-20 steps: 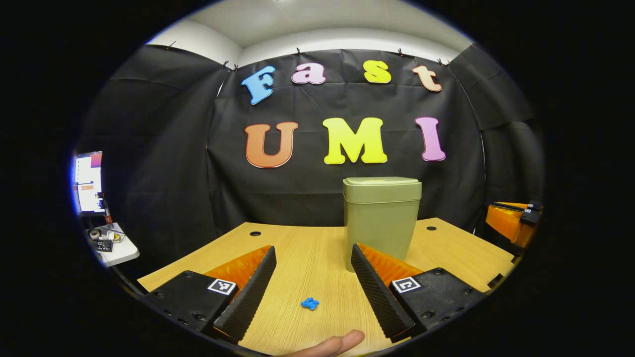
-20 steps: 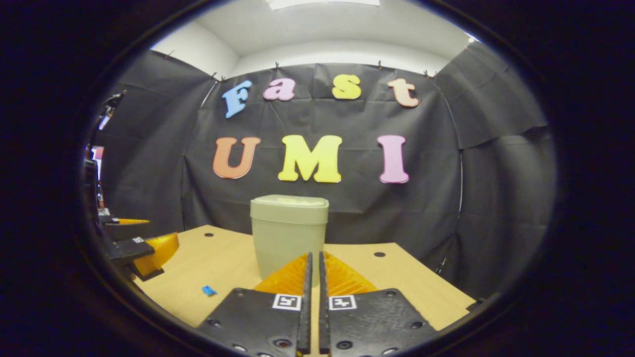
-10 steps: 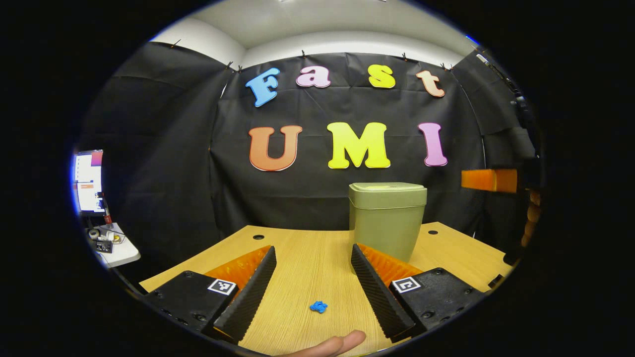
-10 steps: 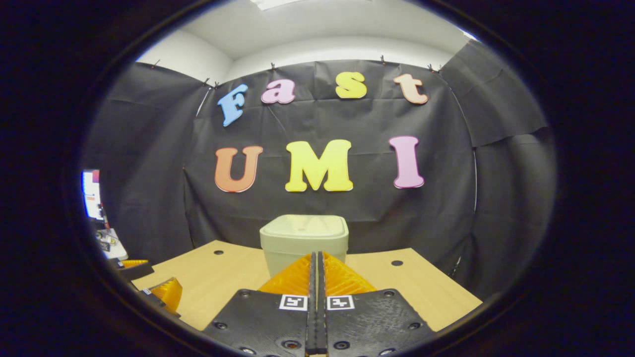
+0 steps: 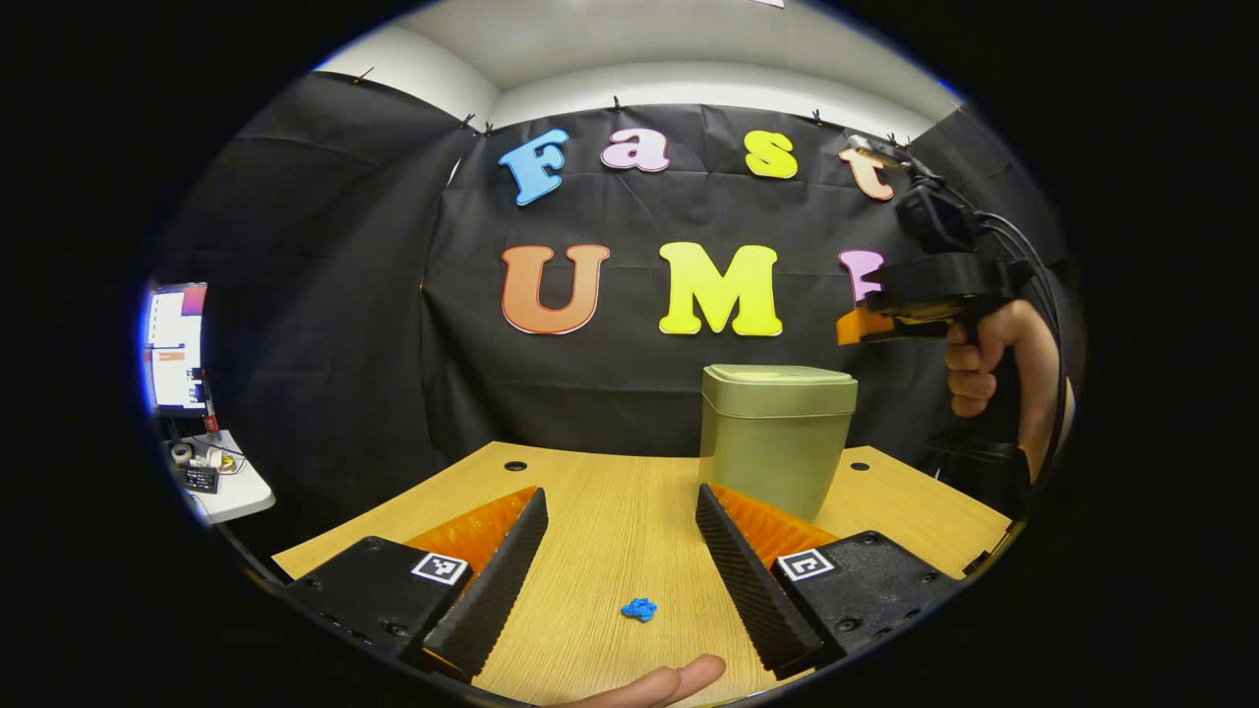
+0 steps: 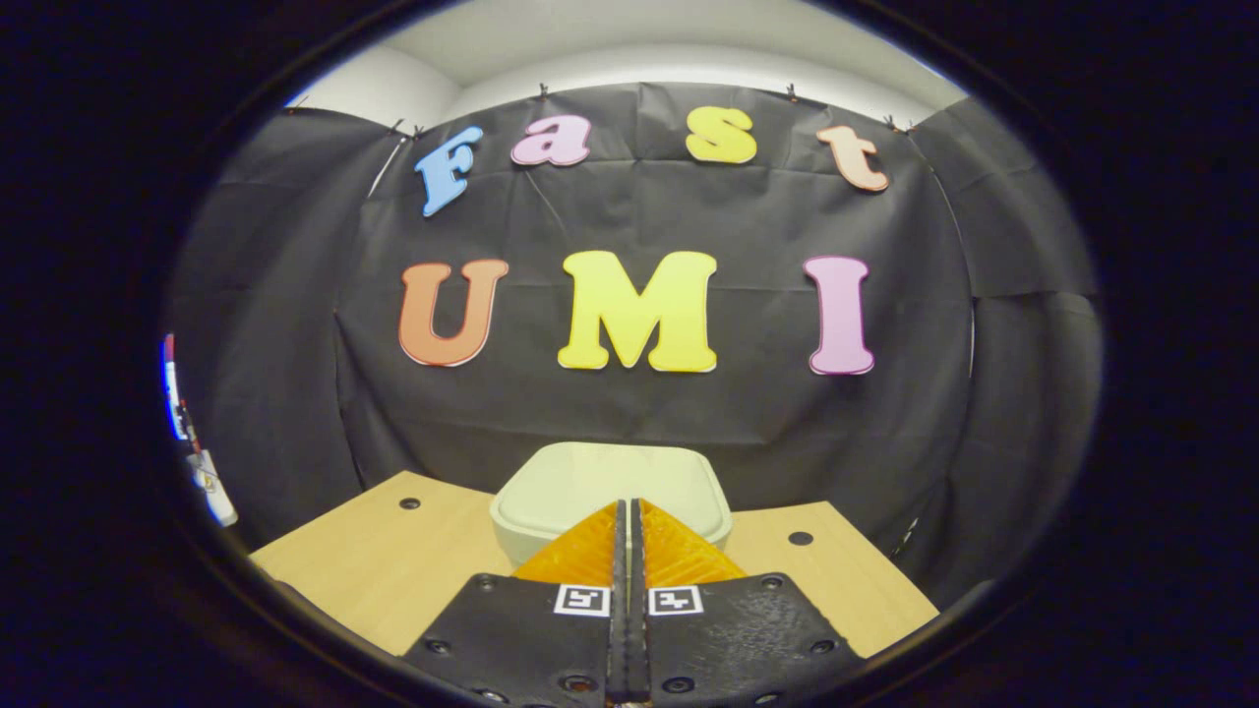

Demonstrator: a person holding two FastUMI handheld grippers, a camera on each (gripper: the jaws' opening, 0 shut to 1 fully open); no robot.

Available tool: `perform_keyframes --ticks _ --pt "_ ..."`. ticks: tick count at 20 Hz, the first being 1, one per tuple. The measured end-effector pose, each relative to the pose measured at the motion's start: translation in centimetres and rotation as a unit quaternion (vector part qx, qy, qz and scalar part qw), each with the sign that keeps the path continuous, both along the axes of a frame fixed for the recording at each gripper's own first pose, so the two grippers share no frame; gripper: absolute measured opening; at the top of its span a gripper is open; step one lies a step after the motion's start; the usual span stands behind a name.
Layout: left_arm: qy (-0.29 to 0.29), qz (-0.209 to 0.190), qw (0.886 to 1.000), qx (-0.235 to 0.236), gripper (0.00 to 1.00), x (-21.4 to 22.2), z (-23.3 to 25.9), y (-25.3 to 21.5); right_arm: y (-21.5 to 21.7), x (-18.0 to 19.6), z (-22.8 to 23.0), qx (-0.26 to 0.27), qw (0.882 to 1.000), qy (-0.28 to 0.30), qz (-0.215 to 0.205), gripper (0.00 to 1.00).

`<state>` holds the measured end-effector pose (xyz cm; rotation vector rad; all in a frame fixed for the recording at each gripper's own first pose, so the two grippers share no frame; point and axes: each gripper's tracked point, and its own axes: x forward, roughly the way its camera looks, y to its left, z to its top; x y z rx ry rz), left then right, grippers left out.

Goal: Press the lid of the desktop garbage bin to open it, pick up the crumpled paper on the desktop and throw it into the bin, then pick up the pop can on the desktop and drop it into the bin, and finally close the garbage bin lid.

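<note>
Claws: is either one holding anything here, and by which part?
Nothing is held. The left claw is open above the desk; the right claw is shut on nothing, above the bin lid.

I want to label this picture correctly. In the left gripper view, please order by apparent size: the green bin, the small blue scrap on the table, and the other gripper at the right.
1. The green bin, clearly largest.
2. The right gripper; it is partly cut off at the edge, so its rank is unsure.
3. The blue scrap, smallest, though nearest the camera.
</note>
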<state>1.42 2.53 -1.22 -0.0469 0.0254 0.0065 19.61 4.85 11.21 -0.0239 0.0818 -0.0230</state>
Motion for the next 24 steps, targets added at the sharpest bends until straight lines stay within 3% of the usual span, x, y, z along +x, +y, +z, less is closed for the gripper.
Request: perform_keyframes --ticks 6,11,13,17,20,24 --pt "-0.002 0.005 1.000 -0.001 0.98 0.4 0.1 1.2 0.6 4.2 -2.8 0.013 0.999 0.042 -0.016 0.00" --pt "0.015 -0.002 0.999 -0.033 0.98 1.0 -0.7 1.0 0.1 6.0 -2.3 0.010 0.999 0.034 -0.032 0.00" --pt "0.017 0.001 0.999 -0.034 0.98 1.1 -0.8 1.5 1.2 6.5 -3.6 0.013 0.998 0.056 -0.013 0.00" --pt "0.017 0.004 0.999 -0.036 0.98 1.1 -0.7 1.8 0.9 6.7 -3.9 0.000 0.997 0.080 -0.015 0.00" --pt "0.018 -0.001 0.999 -0.037 0.98 1.2 -0.8 1.6 0.8 6.7 -4.6 0.024 0.994 0.110 -0.005 0.01" --pt "0.018 -0.011 0.999 -0.031 0.98 1.0 -0.8 0.8 0.7 6.5 -4.0 0.029 0.993 0.112 -0.009 0.00"
